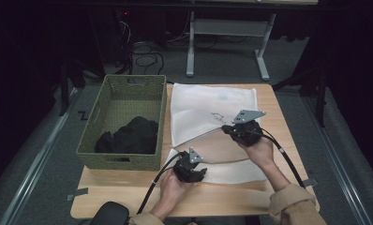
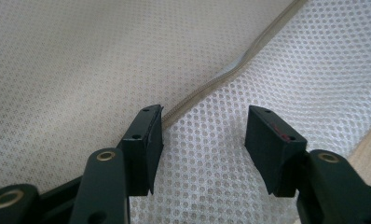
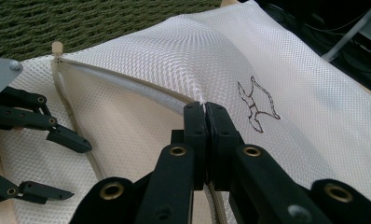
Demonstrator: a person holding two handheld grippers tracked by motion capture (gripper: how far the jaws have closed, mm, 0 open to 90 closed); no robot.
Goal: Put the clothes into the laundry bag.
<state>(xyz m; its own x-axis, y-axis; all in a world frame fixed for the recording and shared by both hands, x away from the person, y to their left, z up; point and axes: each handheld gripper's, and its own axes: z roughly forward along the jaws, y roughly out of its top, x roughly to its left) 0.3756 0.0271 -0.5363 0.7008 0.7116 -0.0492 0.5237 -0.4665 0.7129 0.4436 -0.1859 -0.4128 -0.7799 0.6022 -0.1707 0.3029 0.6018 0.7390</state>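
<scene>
One worktop (image 1: pixel 278 122) is carrying one green woven basket (image 1: pixel 123 123), holding one dark bundle of cloth (image 1: pixel 130 136), and one white mesh laundry bag (image 1: pixel 208 105) lying beside it. The right gripper (image 3: pixel 205 108) is pinching the bag's upper zipper edge with jaws together, lifting the mouth open. The left gripper (image 2: pixel 202 135) is standing apart over the lower mesh layer, gripping nothing. I am judging that the thin edge could be slipping out and the mouth falling shut.

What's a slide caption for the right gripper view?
Right tongs shut on the zipper edge of a white mesh laundry bag, lifting it open; left tongs open beside it.
</scene>
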